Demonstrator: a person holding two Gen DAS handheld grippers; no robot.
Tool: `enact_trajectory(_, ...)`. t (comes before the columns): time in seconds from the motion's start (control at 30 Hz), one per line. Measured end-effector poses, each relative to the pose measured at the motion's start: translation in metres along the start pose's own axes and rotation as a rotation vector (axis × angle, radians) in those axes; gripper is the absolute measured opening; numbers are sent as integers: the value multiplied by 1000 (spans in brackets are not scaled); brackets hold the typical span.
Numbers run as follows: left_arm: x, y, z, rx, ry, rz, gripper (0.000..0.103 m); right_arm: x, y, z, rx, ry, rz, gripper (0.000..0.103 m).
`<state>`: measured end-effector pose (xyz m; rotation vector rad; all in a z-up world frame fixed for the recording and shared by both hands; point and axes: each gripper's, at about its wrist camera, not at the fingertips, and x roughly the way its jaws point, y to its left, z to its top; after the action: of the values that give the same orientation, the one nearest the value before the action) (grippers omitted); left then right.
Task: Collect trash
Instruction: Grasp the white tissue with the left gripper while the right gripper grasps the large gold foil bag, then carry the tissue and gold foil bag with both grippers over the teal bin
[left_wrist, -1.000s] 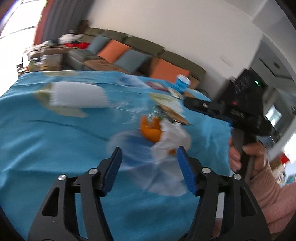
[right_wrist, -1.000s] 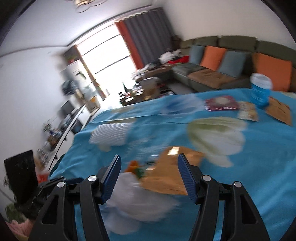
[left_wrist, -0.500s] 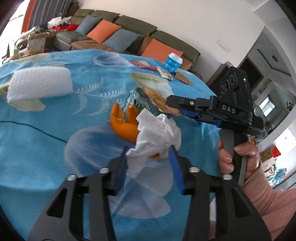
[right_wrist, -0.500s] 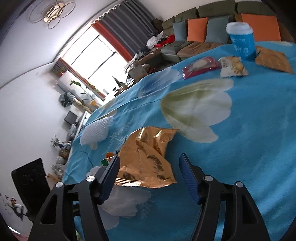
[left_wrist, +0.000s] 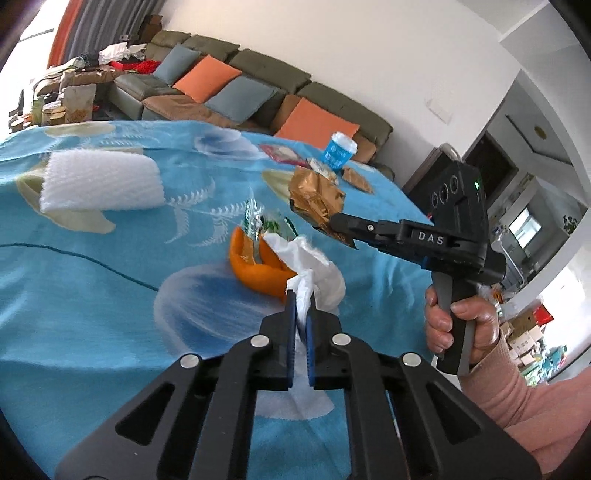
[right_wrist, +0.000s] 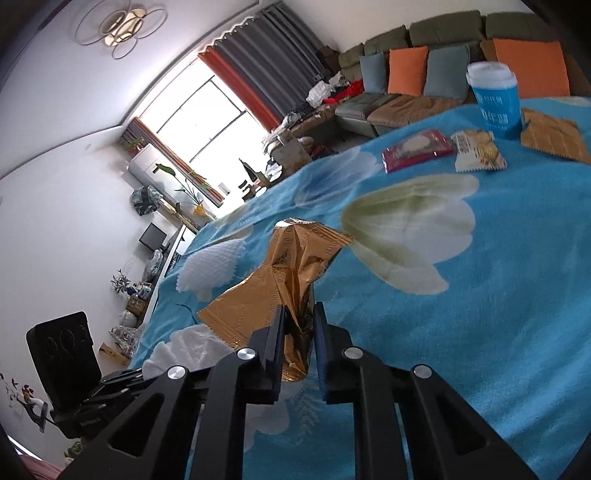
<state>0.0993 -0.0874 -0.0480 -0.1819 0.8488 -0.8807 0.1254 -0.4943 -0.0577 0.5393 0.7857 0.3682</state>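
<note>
My left gripper (left_wrist: 301, 300) is shut on a crumpled white tissue (left_wrist: 317, 271) just above the blue flowered tablecloth (left_wrist: 92, 295). Behind the tissue lie an orange peel (left_wrist: 258, 269) and a clear green-printed wrapper (left_wrist: 258, 219). My right gripper (right_wrist: 299, 308) is shut on a crumpled gold foil wrapper (right_wrist: 291, 258); it also shows in the left wrist view (left_wrist: 314, 199), held by the right gripper (left_wrist: 341, 223). The tissue (right_wrist: 184, 350) shows at the lower left of the right wrist view.
A white foam sleeve (left_wrist: 99, 184) lies at the left of the table. At the far end stand a blue paper cup (right_wrist: 493, 99), a red packet (right_wrist: 417, 149), a snack packet (right_wrist: 476, 151) and a brown packet (right_wrist: 554, 134). A sofa with cushions (left_wrist: 240, 85) lies beyond.
Both grippers have shut: the left on the white tissue, the right on the gold wrapper, which is crumpled and lifted off the cloth.
</note>
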Motion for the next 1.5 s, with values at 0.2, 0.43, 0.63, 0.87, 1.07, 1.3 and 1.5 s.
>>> enact_trajectory(0.2, -28, 3, 2, -5, -57, 6, 5, -9, 16, 4, -52, -35, -4, 13)
enact_trajectory(0.43, -62, 11, -3, -15, -111, 35, 5, -5, 37, 4, -105, -30, 26, 13)
enact_trajectory(0.63, -96, 25, -13, -47, -164, 68, 5, 10, 62, -1, -156, 3, 59, 13)
enact_trajectory(0.87, -137, 44, -26, -96, -228, 134, 5, 35, 92, -7, -217, 55, 113, 13)
enact_trajectory(1.07, -169, 55, -39, -134, -271, 187, 5, 52, 121, -14, -273, 99, 147, 13)
enact_trajectory(1.3, -204, 70, -55, -180, -325, 257, 4, 74, 159, -23, -348, 152, 185, 13)
enact_trajectory(1.5, -236, 81, -70, -228, -375, 322, 5, 97, 191, -30, -416, 203, 222, 13)
